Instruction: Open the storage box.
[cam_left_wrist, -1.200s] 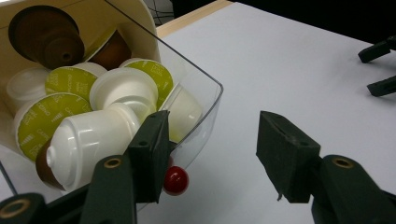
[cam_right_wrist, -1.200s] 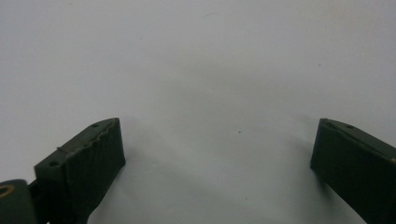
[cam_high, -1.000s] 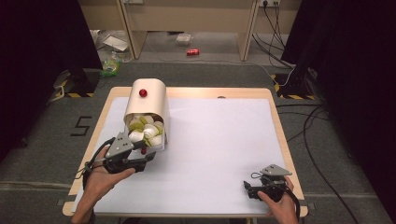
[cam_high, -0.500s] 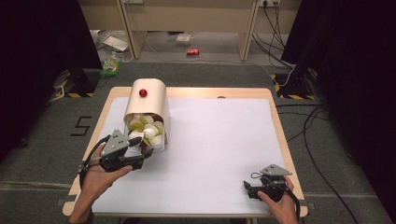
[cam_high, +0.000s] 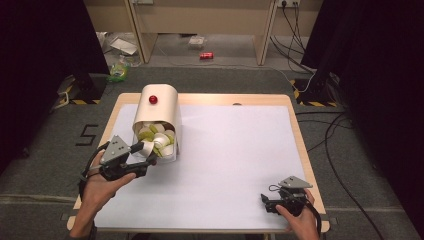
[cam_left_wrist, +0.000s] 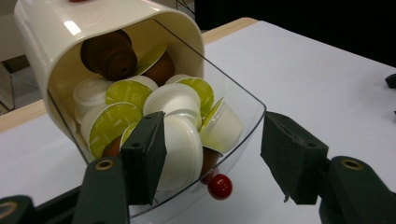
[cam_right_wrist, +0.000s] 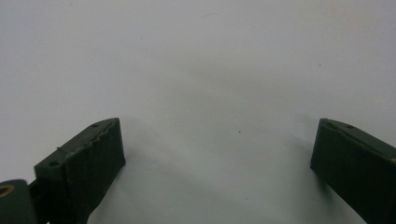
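Left tool (cam_left_wrist: 212, 154) just opening, jaws apart astride clear drawer front (cam_left_wrist: 243, 121) of capsule dispenser (cam_high: 157, 112), right tool (cam_high: 270, 204) spread wide over worktop (cam_high: 240, 150).

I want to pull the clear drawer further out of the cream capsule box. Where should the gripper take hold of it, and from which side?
Probably at the small red knob on the clear drawer front, coming straight from the open end where the left gripper is. The knob sticks out; the curved front looks smooth and the jaws, just opening, straddle it with nothing pinched. The cream capsule box lies tilted, so pull along its length.
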